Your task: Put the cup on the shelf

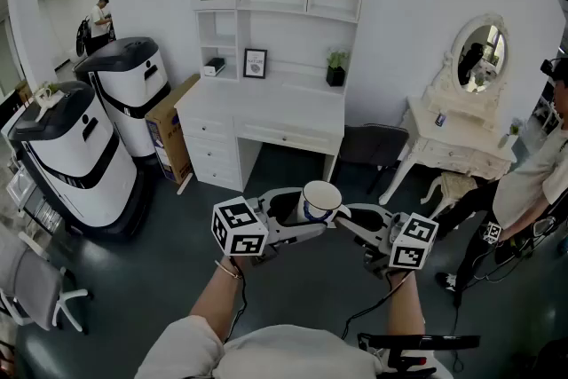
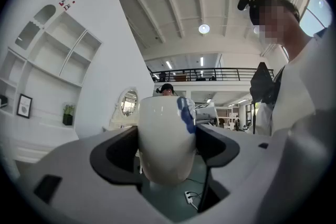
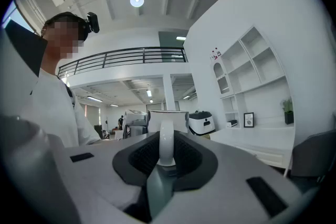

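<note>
Right claw [image 3: 167,161] on cup handle [image 3: 167,139]

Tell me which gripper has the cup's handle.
The right gripper: its jaws pinch the thin handle, while the left gripper clasps the round body of the cup.

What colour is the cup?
The cup is white with a blue mark; left gripper view shows it best.

Desk [image 1: 288,98]: white, drawers at its left, against the back wall.
On desk: framed picture [image 1: 255,63] and potted plant [image 1: 335,68], well apart.
Vanity [image 1: 461,146]: white, right of the desk, oval mirror [image 1: 480,56] on top.
Chair [image 1: 373,145]: grey, between desk and vanity.
Machines [image 1: 84,160]: two, white and black, at left.
Box [image 1: 173,133]: cardboard, between machines and desk.
Person [image 1: 532,182]: stands at right edge.
</note>
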`<state>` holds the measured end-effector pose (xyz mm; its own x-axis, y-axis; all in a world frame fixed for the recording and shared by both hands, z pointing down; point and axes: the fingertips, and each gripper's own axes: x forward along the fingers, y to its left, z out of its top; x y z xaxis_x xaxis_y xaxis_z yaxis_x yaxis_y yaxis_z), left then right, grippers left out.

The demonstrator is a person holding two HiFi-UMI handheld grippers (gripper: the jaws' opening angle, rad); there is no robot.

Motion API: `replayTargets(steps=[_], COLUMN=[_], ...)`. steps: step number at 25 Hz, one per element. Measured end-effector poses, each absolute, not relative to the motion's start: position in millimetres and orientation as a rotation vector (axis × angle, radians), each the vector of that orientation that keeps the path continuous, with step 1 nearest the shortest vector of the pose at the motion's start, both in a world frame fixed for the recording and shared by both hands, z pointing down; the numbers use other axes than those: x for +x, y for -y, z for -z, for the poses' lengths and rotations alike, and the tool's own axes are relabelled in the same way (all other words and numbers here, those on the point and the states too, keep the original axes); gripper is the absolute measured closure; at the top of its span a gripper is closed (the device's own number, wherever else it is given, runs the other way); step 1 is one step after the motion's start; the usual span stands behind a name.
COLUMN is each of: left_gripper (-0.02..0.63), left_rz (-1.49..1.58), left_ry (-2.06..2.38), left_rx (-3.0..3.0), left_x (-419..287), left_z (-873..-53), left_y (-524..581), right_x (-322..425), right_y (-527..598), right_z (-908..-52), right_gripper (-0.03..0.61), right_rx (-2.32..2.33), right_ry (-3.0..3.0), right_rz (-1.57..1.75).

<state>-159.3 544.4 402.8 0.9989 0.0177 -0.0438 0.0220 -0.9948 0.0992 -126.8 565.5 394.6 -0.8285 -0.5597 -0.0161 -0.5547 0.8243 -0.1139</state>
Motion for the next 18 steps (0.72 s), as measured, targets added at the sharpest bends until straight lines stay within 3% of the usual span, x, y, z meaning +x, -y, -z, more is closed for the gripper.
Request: replayTargets(steps=[18], left_gripper=[0.264], left_rz=[0.054], left_ry=[-0.047], left_rx=[3.02], left_x=[-200.9], left_z=[-412.3], left_y=[-518.8], right_x=[-169.3], right_y=[-540.6], right_z=[-404.9], right_gripper=[0.499], right_rx=[-0.949], right_ry=[-2.949], right_rz=[0.198])
